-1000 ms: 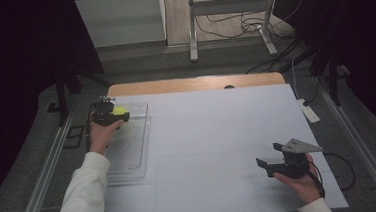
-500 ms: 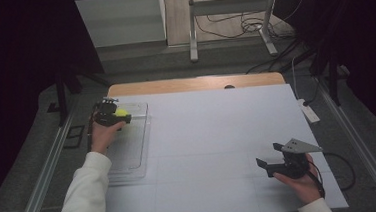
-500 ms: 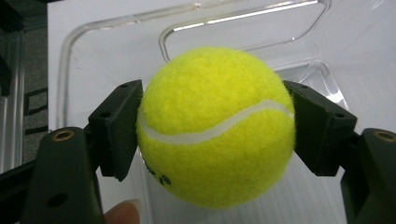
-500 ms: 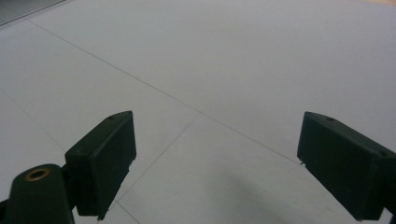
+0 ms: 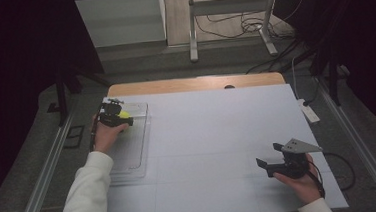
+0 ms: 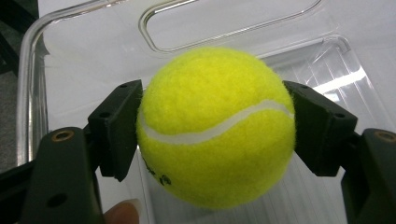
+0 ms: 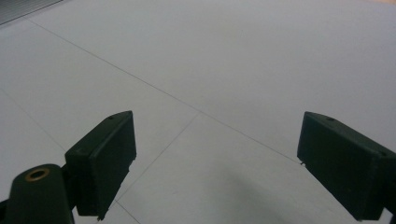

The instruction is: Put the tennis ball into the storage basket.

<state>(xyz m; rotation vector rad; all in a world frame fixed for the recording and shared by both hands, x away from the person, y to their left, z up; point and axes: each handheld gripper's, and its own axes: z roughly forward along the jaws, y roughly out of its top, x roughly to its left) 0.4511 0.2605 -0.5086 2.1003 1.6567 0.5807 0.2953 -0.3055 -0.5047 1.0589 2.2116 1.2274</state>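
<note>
You are working in what looks like a lab or recording studio, not a home. Dark curtains (image 5: 18, 72) hang well beyond your left claw (image 5: 115, 114) and past your right claw (image 5: 280, 162). Ahead of both claws, beyond the white-covered table (image 5: 217, 129), a metal stand (image 5: 230, 18) sits on the floor among loose cables (image 5: 230, 28). A power strip (image 5: 309, 111) lies near the table edge, beyond your right claw. Metal rails (image 5: 46, 181) run outside each claw.

Ball (image 6: 215, 126) between left gripper's (image 5: 114, 114) jaws, over tray (image 5: 138, 154) at table's (image 5: 217, 129) left edge. Right gripper (image 5: 279, 160) well apart, near table's front right corner.
</note>
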